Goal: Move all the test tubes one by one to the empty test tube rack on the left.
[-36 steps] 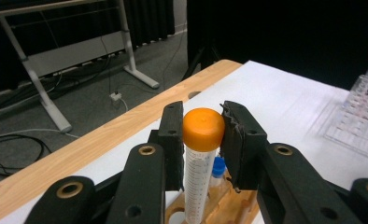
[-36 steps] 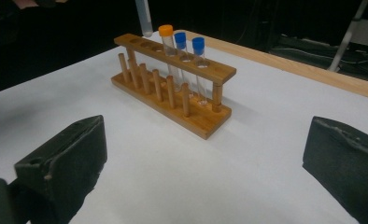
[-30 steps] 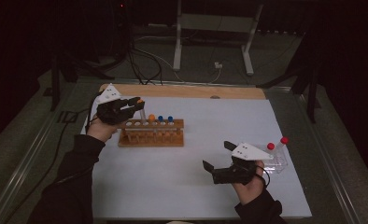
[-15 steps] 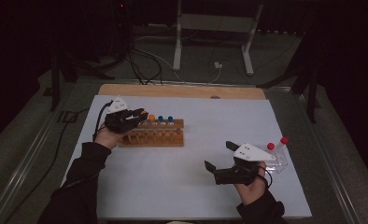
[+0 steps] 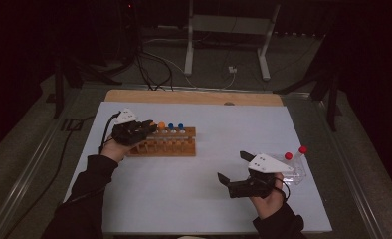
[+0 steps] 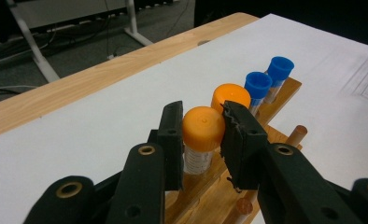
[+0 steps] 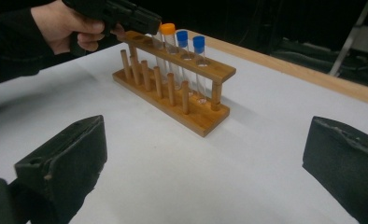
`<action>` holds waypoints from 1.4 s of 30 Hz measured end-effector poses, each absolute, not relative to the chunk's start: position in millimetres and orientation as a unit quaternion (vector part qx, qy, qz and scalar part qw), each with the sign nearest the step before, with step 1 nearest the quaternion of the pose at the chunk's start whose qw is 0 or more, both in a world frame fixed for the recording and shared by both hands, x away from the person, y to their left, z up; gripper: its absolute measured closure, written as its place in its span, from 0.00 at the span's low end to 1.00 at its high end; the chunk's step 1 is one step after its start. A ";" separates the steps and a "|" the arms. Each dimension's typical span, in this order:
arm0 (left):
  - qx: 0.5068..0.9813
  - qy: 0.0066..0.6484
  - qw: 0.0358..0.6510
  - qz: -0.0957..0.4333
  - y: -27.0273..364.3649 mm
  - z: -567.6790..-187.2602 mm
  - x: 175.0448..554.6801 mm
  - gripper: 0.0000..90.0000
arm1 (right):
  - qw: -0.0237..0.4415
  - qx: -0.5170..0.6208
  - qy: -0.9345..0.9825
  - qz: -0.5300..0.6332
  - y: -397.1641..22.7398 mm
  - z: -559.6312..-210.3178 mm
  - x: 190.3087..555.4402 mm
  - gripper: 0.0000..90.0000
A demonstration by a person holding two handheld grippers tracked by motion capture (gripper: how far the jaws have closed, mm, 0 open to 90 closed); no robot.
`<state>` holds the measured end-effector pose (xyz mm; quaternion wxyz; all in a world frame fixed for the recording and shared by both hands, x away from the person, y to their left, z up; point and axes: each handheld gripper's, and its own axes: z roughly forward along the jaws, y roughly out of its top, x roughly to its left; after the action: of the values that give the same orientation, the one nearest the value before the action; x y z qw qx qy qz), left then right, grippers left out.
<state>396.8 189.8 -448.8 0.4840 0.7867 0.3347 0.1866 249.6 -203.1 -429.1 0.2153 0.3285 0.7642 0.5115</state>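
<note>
The left hand-held gripper [image 6: 201,135] is closed on the orange cap of a tube [image 6: 201,135] that stands in the wooden rack [image 5: 170,145], with its two black pads pressed against the cap's sides. The held tube sits in the rack's top rail, at the end nearest the person's left hand [image 5: 115,148]. Just beside it along the rail stands a second orange-capped tube [image 6: 230,97], then two blue-capped tubes [image 6: 258,85], all upright in one row. The rack's front row of pegs [image 7: 156,79] is bare wood.

The right hand-held gripper [image 5: 236,169] rests well apart from the rack, on the white surface [image 5: 209,189] toward the person's right, with its jaws standing wide and nothing between them. Beyond it, farther from the rack, lies a clear tray [image 5: 294,171] holding two red-capped tubes [image 5: 288,156]. A strip of bare wood [image 5: 194,96] shows along the surface's far edge, behind the rack.
</note>
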 end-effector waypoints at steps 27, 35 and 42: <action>0.787 0.266 0.540 0.137 173.0 -434.9 335.5 0.03 | 0.306 0.445 0.695 0.475 -290.9 -431.9 241.6 0.00; 0.786 0.262 0.543 0.137 173.6 -434.0 333.5 0.03 | 0.322 0.499 0.681 0.429 -313.6 -443.8 237.9 0.17; 0.787 0.263 0.541 0.137 172.4 -435.4 333.3 0.03 | 0.318 0.549 0.671 0.384 -325.3 -454.3 244.9 0.42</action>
<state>333.3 172.4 -435.4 0.5406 0.7874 0.2625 0.1371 244.9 -325.3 -454.3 0.3178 0.5487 0.6710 0.3843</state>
